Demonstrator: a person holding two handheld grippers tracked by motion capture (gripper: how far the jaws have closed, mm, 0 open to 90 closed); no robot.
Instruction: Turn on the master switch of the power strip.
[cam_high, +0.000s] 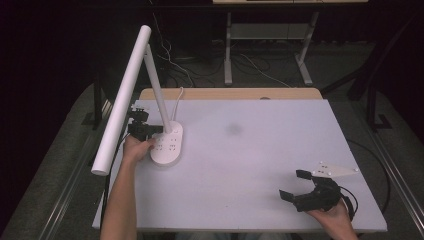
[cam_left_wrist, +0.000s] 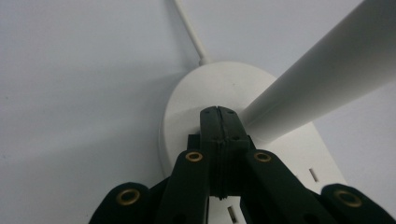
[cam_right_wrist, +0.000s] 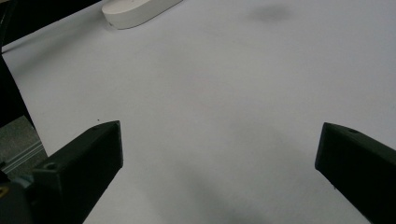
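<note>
**Left hand-held gripper closed at lamp base, right one idling open**

I'm looking at a white desk lamp (cam_high: 166, 142) standing at the left side of the white bench (cam_high: 250, 150). Its oval base is sitting flat on the bench top, a slim stem is rising from the back of the base, and the long tube head (cam_high: 122, 100) is slanting out past the left bench edge. A white cord (cam_high: 178, 95) is running off the base toward the far edge.

I'm keeping the left hand-held gripper (cam_high: 159, 131) at the base, coming in from the left. In the left gripper view its jaws are pressed together, nothing between them, and the tips (cam_left_wrist: 217, 112) are lying over the top of the base right beside the foot of the stem (cam_left_wrist: 322, 79). I can't tell whether the tips are actually touching the base or just hovering on it. The person's left hand (cam_high: 136, 149) is wrapping the gripper body, forearm coming in from the bottom.

The right hand-held gripper (cam_high: 294, 184) is sitting near the front right corner of the bench, well apart from the lamp, pointing left. Its jaws are standing wide apart with only bare bench surface between them in the right gripper view; the lamp base (cam_right_wrist: 137, 11) is showing far off at the top left there. The grey three-cornered plate (cam_high: 334, 171) is sticking out behind it. A faint dark smudge (cam_high: 233, 129) is marking the bench middle.
</note>
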